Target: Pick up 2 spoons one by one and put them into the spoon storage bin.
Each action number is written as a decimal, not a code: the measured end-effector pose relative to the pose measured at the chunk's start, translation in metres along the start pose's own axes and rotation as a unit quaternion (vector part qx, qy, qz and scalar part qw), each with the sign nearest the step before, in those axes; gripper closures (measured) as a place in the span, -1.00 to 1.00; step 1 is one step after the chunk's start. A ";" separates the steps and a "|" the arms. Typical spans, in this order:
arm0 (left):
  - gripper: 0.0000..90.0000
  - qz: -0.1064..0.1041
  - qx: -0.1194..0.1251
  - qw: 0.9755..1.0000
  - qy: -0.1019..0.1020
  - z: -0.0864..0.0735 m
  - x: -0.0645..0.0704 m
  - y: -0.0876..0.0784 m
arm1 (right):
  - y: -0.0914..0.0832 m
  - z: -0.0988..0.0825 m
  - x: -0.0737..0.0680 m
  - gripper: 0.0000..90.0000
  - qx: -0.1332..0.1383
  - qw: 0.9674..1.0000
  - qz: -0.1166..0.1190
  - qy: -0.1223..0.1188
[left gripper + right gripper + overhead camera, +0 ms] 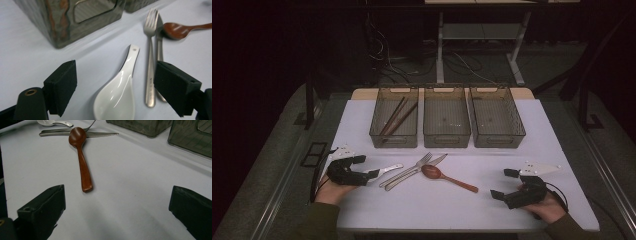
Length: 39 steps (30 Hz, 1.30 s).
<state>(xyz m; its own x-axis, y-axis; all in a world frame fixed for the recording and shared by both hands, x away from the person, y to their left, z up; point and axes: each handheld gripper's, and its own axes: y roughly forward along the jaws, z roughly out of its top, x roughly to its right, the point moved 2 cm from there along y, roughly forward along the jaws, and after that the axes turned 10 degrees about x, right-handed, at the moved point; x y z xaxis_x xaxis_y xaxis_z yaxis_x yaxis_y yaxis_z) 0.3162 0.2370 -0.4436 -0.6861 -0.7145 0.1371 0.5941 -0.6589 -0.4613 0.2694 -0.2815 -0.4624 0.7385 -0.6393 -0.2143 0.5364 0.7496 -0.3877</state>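
Three smoky see-through bins stand in a row at the far side of a white table (512, 200), each with a cut-out handle in its near wall. The left bin (394, 125) holds brown chopsticks (398, 116) lying lengthwise; I cannot tell their exact count. The middle bin (446, 125) and the right bin (497, 125) hold nothing that can be made out. Round the table the room is dark, with grey carpet on both sides, cables on the floor beyond, and the white legs of another table (440, 45) at the far end.

Four loose pieces of cutlery lie near the middle of the table: one white ceramic spoon (117, 92), one metal fork (150, 62), one metal knife (159, 50) and one wooden spoon (80, 152). The fork and knife lie side by side, touching, and the wooden spoon's bowl rests against the knife, its handle running to the near right.

Two grippers are held by the person's hands at the near edge. The left gripper (115, 87) is at the left, low over the table, its jaws spread apart with the white spoon's bowl between them, and the pads are clear of it on both sides. The right gripper (117, 207) is at the near right, well apart from the cutlery, its jaws wide with only bare table between them.
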 end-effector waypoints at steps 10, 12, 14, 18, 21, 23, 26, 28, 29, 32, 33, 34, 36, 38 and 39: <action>-0.53 0.007 -0.023 1.000 -0.007 -0.008 -0.009 0.003 | -0.001 0.000 -0.001 -0.99 -0.002 1.000 0.001 -0.001; -0.51 0.005 -0.031 0.999 -0.010 -0.011 -0.011 0.004 | -0.001 0.000 0.000 -0.99 -0.002 1.000 0.000 -0.002; -0.48 0.004 -0.035 0.999 -0.015 -0.013 -0.012 0.004 | -0.001 -0.001 0.000 -0.99 -0.003 1.000 -0.001 -0.002; -0.40 -0.003 -0.041 0.999 -0.015 -0.014 -0.012 0.005 | -0.001 -0.001 0.000 -0.99 -0.003 1.000 0.000 -0.002; -0.33 -0.010 -0.048 0.999 -0.010 -0.014 -0.011 0.005 | -0.001 -0.001 0.000 -0.99 -0.003 1.000 0.000 -0.002; -0.28 -0.011 -0.049 0.999 -0.012 -0.014 -0.010 0.005 | -0.001 -0.001 -0.001 -0.99 -0.003 1.000 0.000 -0.001; -0.20 -0.016 -0.051 0.999 -0.012 -0.014 -0.010 0.005 | -0.001 -0.001 -0.001 -0.99 -0.003 1.000 0.000 -0.001; -0.16 -0.017 -0.054 0.998 -0.010 -0.015 -0.009 0.005 | -0.001 -0.001 -0.001 -0.99 -0.003 1.000 0.000 -0.001; -0.14 -0.017 -0.055 0.998 -0.007 -0.015 -0.009 0.005 | -0.001 -0.001 -0.001 -0.99 -0.003 1.000 0.000 -0.002; -0.07 -0.018 -0.057 0.998 -0.002 -0.015 -0.008 0.005 | -0.001 -0.001 -0.001 -0.99 -0.003 1.000 -0.001 -0.002; -0.06 -0.018 -0.057 0.998 -0.002 -0.015 -0.008 0.005 | -0.001 -0.001 -0.001 -0.99 -0.003 1.000 -0.001 -0.002; -0.04 -0.020 -0.061 0.998 0.002 -0.015 -0.008 0.004 | -0.001 -0.001 -0.001 -0.99 -0.002 1.000 -0.001 -0.002; -0.01 -0.023 -0.062 0.998 0.005 -0.015 -0.007 0.005 | -0.001 -0.001 0.000 -0.99 -0.003 1.000 -0.001 -0.002; 0.03 -0.025 -0.065 0.998 0.010 -0.014 -0.006 0.005 | -0.001 -0.001 0.000 -0.99 -0.003 1.000 -0.001 -0.002; 0.04 -0.026 -0.067 0.997 0.014 -0.014 -0.005 0.004 | -0.001 -0.001 0.000 -0.99 -0.003 1.000 -0.001 -0.002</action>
<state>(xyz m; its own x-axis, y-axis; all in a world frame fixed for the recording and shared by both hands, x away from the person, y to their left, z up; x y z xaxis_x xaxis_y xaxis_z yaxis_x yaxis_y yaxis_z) 0.3163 0.2411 -0.4589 -0.7274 -0.6716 0.1408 0.4962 -0.6565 -0.5682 0.2685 -0.2818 -0.4627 0.7397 -0.6395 -0.2096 0.5352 0.7478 -0.3929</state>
